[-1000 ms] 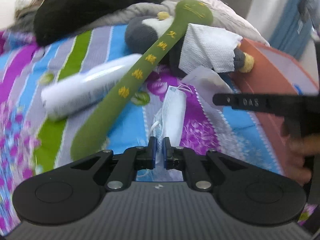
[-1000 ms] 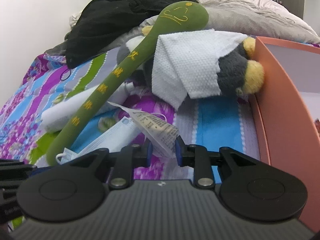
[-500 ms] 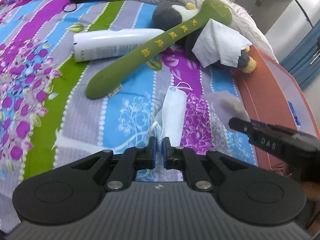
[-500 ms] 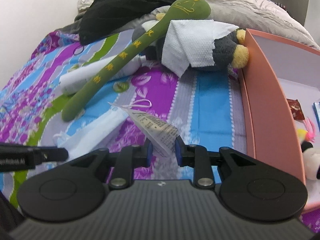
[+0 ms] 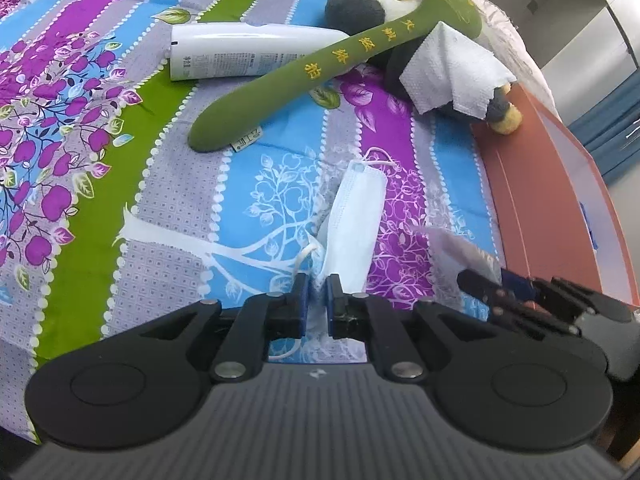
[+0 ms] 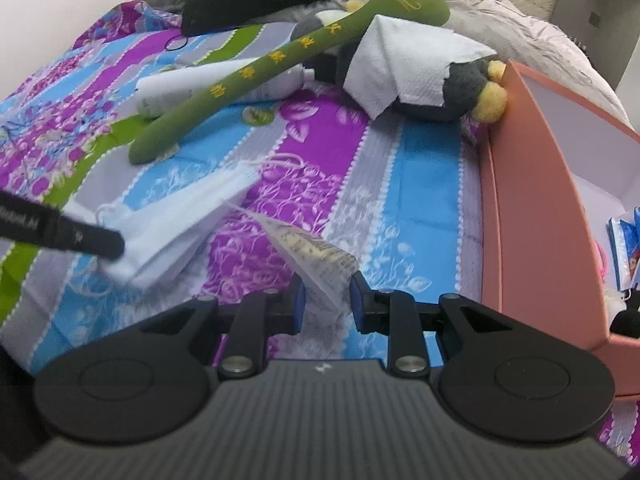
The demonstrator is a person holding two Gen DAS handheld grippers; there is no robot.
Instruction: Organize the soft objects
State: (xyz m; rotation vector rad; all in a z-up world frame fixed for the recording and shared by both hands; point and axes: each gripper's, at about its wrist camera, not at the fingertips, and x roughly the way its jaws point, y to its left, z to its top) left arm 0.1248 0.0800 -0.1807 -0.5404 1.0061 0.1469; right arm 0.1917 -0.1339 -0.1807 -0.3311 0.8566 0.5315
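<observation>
your left gripper has its fingers clamped on the near end of the pale blue face mask, which trails forward over the striped floral bedsheet. your right gripper pinches a clear printed plastic wrapper between its fingers, just beside the salmon-coloured box. farther back, the long green plush lies across a white tube and a grey penguin plush draped with a paper towel.
</observation>
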